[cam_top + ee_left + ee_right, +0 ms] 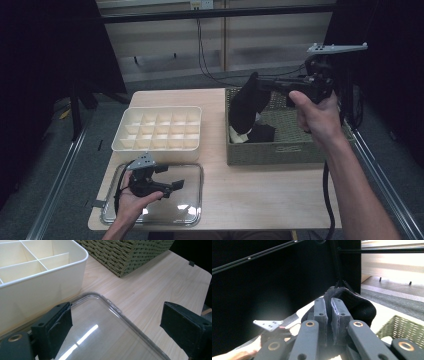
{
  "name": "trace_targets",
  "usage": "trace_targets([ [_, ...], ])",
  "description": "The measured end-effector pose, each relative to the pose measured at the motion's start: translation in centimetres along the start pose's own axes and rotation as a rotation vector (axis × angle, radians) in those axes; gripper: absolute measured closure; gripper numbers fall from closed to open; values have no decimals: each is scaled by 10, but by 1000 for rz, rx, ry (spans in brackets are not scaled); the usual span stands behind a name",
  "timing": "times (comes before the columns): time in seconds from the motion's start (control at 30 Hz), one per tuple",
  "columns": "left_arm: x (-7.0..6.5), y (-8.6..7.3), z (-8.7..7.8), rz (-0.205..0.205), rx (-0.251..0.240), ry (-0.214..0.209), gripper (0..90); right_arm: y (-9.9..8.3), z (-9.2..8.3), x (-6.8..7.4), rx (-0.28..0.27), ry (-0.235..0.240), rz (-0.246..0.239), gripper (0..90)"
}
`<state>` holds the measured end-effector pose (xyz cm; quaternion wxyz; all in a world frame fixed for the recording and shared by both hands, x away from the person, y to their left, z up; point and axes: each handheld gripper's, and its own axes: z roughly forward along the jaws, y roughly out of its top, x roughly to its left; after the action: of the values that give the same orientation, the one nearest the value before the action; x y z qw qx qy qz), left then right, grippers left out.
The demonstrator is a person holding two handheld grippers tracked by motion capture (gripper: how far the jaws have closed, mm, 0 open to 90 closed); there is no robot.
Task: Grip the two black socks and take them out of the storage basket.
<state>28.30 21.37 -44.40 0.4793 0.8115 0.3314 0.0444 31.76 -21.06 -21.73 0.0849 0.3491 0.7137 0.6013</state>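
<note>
Where the right hand-held gripper (261, 86) pinches it, black sock (246, 107) (dangling) hides basket (280, 147) contents

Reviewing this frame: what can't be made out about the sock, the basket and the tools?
- Black sock: its lower end, high view, hidden behind the basket wall.
- Basket contents: mostly hidden by the sock; white and dark items unidentifiable.
- Right tool: the gripped sock edge, hidden between the shut jaws.
- Left tool: jaw tips cut off by the frame edge.

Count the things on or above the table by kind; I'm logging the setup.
Black sock, held: 1
Basket: 1
Divided box: 1
Clear lid: 1
Hand-held grippers, left and right: 2
Total: 6, not counting the clothes lying inside the basket.
</note>
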Motion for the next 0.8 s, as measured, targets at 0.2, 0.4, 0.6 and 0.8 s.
trace_targets([
  [0.2, -6, 5, 3, 5, -10, -17, 106, -7, 5, 23, 14, 42, -30, 835],
  [0.4, -16, 15, 13, 32, -13, -42, 123, -26, 17, 33, 43, 80, -23, 835],
  [0.6, -25, 25, 24, 51, -16, -68, 130, -48, 28, 32, 75, 97, -2, 835],
  [0.8, -27, 24, 27, 54, -9, -73, 131, -69, 37, 28, 85, 122, 34, 836],
])
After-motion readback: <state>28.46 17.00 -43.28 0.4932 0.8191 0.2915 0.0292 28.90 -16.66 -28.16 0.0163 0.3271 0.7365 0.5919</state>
